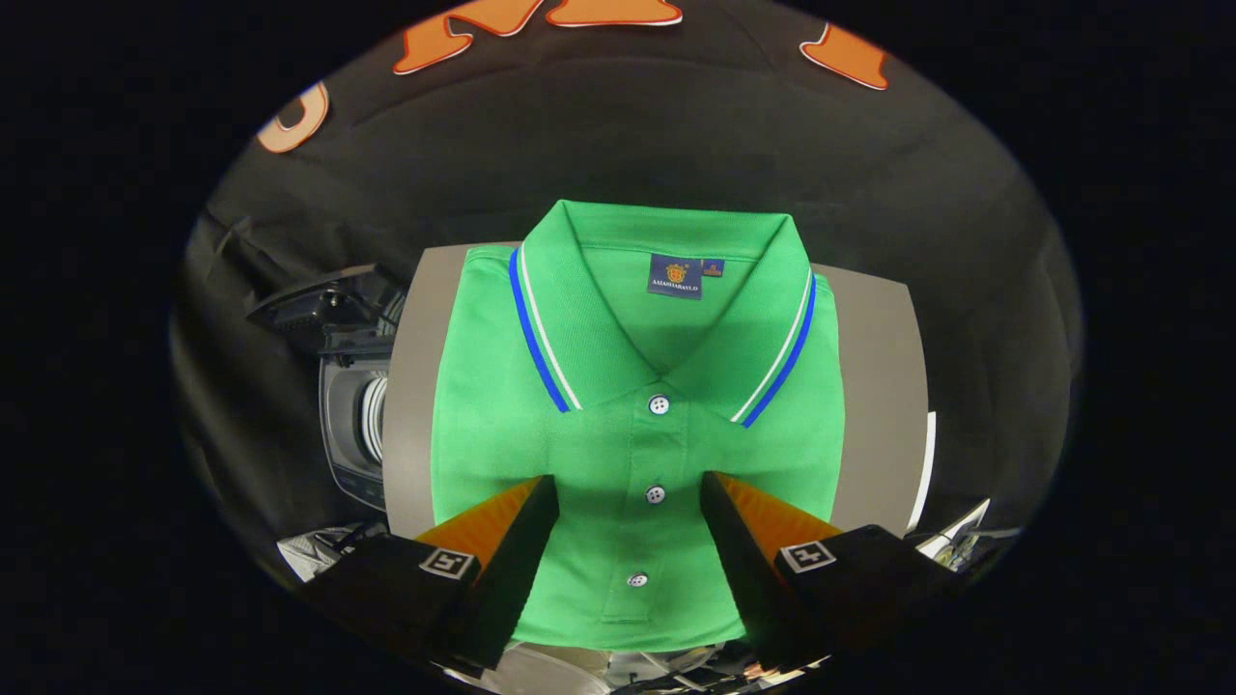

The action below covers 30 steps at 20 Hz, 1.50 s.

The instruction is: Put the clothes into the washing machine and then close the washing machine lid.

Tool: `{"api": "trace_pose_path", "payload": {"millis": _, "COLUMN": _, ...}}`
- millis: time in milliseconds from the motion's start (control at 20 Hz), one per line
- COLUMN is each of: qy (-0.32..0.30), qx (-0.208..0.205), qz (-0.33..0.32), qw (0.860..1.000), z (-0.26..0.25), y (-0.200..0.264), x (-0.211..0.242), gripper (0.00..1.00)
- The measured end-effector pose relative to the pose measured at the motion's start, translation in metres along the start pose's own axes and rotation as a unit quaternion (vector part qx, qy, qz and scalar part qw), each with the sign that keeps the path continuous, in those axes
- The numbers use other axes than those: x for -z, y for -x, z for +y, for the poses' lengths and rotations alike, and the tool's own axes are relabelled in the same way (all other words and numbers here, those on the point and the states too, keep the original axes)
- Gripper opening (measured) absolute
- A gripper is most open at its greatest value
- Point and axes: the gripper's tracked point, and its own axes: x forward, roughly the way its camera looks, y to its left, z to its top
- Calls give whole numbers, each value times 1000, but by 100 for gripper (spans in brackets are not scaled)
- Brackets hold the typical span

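Gripper: the gripper [630, 492] has its fingers spread apart above the near half of the shirt; whether the tips touch the cloth, I cannot tell.
Shirt: a folded green polo shirt [589, 434] lies flat on the table, collar at the far end, button placket running between the two fingers (three buttons show).
Collar: trimmed with blue and white stripes, a dark label inside the neck.
Table: a grey table top [874, 386] bears the shirt; bare strips remain to the left and right of the cloth, the right one wider.
Edges: the shirt's near hem hangs at or just over the table's near edge; its far end reaches the far edge.
Washing machine: a dark washing machine [350, 425] stands left of the table, below its level, lid [323, 299] raised at the far side.
Drum: what lies inside cannot be made out.
Open room: the dark booth wall [618, 135] hangs beyond the table.
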Motion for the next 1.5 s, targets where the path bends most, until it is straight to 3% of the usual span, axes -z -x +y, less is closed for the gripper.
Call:
{"api": "trace_pose_path", "payload": {"millis": 150, "qy": 7, "qx": -3, "qz": 7, "qw": 1000, "z": -2, "y": 1, "x": 1, "gripper": 98}}
{"api": "trace_pose_path", "payload": {"millis": 450, "qy": 17, "qx": -9, "qz": -6, "qw": 1000, "z": -4, "y": 1, "x": 0, "gripper": 67}}
{"api": "trace_pose_path", "payload": {"millis": 600, "qy": 23, "qx": -18, "qz": -28, "qw": 999, "z": -1, "y": 6, "x": -6, "gripper": 24}}
{"api": "trace_pose_path", "payload": {"millis": 700, "qy": 19, "qx": -27, "qz": -50, "qw": 998, "z": 0, "y": 12, "x": -4, "gripper": 9}}
{"api": "trace_pose_path", "payload": {"millis": 850, "qy": 20, "qx": -49, "qz": -134, "qw": 990, "z": -2, "y": 9, "x": -6, "gripper": 9}}
{"api": "trace_pose_path", "payload": {"millis": 1000, "qy": 13, "qx": -73, "qz": -263, "qw": 962, "z": -5, "y": 11, "x": -10, "gripper": 9}}
{"api": "trace_pose_path", "payload": {"millis": 1150, "qy": 11, "qx": -73, "qz": -382, "qw": 921, "z": -14, "y": 24, "x": -13, "gripper": 8}}
{"api": "trace_pose_path", "payload": {"millis": 1500, "qy": -20, "qx": -57, "qz": -526, "qw": 848, "z": -24, "y": 84, "x": 0, "gripper": 8}}
